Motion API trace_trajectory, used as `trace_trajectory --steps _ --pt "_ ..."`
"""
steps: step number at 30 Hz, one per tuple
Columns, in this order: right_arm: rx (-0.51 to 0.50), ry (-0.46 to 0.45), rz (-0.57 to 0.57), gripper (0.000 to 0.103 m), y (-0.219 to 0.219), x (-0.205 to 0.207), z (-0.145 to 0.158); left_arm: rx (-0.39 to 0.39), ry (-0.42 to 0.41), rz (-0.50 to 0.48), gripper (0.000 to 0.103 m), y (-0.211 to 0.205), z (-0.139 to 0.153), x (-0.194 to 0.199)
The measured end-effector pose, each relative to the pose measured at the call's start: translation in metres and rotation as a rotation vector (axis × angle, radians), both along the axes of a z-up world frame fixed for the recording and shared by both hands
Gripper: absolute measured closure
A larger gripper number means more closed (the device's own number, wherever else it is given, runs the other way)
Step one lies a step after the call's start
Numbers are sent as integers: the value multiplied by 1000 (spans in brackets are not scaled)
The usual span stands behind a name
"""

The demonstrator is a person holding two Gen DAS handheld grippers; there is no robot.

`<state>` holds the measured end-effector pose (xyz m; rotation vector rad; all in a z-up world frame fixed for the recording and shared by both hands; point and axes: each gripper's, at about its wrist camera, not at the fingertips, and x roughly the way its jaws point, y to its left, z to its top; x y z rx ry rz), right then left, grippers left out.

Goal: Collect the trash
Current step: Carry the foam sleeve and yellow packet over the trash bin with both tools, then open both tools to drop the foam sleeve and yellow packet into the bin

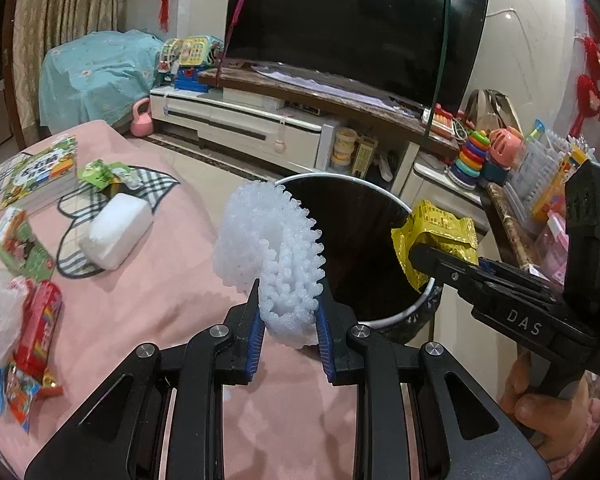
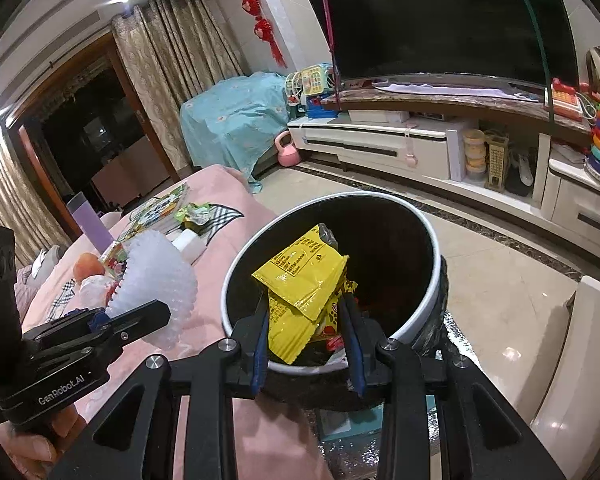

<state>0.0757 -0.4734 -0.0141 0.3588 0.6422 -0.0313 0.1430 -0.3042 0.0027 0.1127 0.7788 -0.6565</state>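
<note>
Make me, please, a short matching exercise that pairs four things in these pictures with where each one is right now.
Things:
1. yellow snack wrapper
2. white foam fruit net
3. white foam block
4. pink kettlebell

Places:
A. lying on the pink bedspread
B. on the floor by the TV cabinet
C. gripped in the left tool
D. gripped in the right tool over the trash bin

Pairs: 1-D, 2-C, 3-A, 4-B

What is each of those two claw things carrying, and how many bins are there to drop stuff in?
White foam fruit net, in the left gripper: 1
Yellow snack wrapper, in the right gripper: 1
Trash bin: 1
Total: 3
</note>
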Motion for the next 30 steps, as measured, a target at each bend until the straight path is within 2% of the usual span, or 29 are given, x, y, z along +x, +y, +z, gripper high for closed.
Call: trace_trajectory --steps 8,19,20,21,24,27,30 --pt "24 36 5 70 -18 17 -1 31 41 -40 81 -26 -1 21" --pt "-3 77 15 70 -28 36 -1 46 76 -68 77 -48 -8 42" --pt "-7 83 17 69 -29 39 -2 51 80 -70 76 -50 -9 42" --pt "-10 87 18 67 -30 40 -2 56 82 -73 70 -53 -10 43" --pt "1 94 28 64 -33 43 -4 71 81 -70 45 -54 -13 42" --pt "4 99 27 61 -36 42 -6 60 74 -53 37 -48 -12 42" --pt "16 100 25 55 -39 41 -8 47 72 -41 35 -42 -11 40"
